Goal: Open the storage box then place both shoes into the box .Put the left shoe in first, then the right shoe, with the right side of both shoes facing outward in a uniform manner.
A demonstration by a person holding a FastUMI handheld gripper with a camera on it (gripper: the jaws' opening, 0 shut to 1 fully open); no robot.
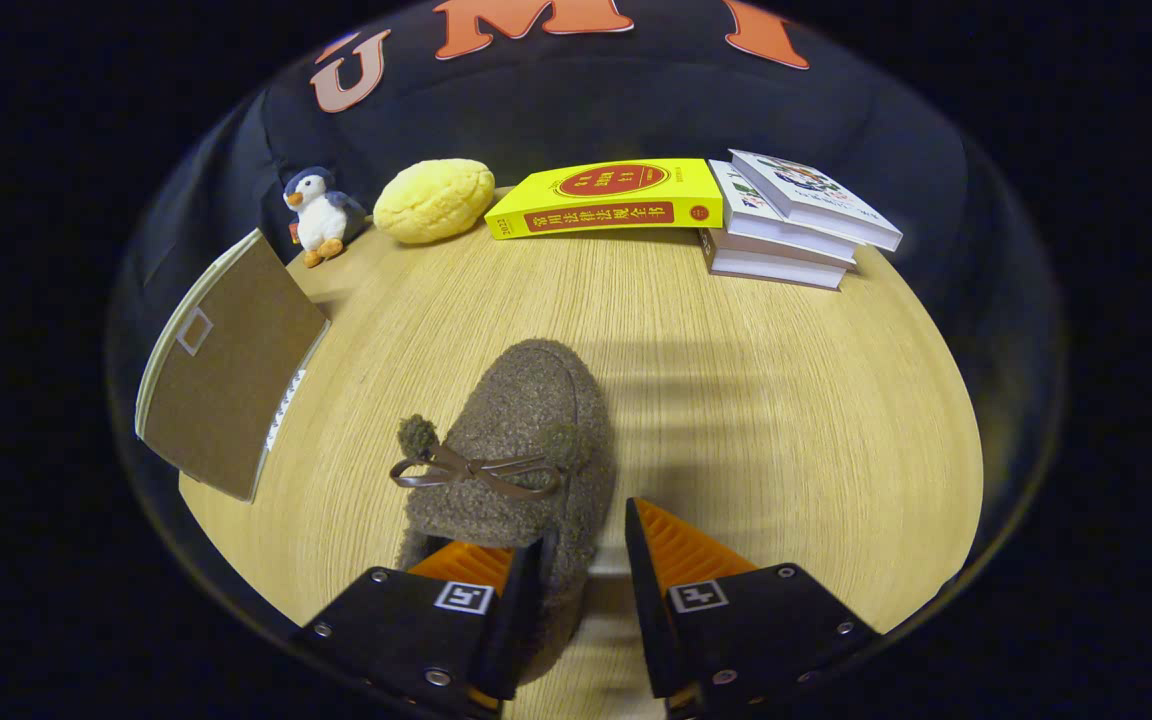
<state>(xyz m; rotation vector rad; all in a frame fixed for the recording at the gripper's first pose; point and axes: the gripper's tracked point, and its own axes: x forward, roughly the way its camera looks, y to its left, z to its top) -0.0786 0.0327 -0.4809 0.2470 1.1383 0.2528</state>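
Observation:
A brown fuzzy shoe (526, 440) with a thin bow and two pompoms lies on the wooden table (756, 400), toe pointing away from me. My gripper (586, 525) is at its heel end. The left finger (496, 575) reaches into the shoe's opening. The right finger (671, 550) stands outside the shoe's right wall, with a narrow gap to the fabric. The jaws stand partly apart and straddle that wall. To the left of the shoe stands a flat brown panel (231, 370) with a pale rim and a small framed window; I cannot tell whether it is the storage box.
Along the table's far edge sit a small penguin plush (318, 215), a yellow bun-shaped cushion (434, 200), a yellow book (611, 195) and a stack of white books (786, 220). Bare wood stretches to the right of the shoe.

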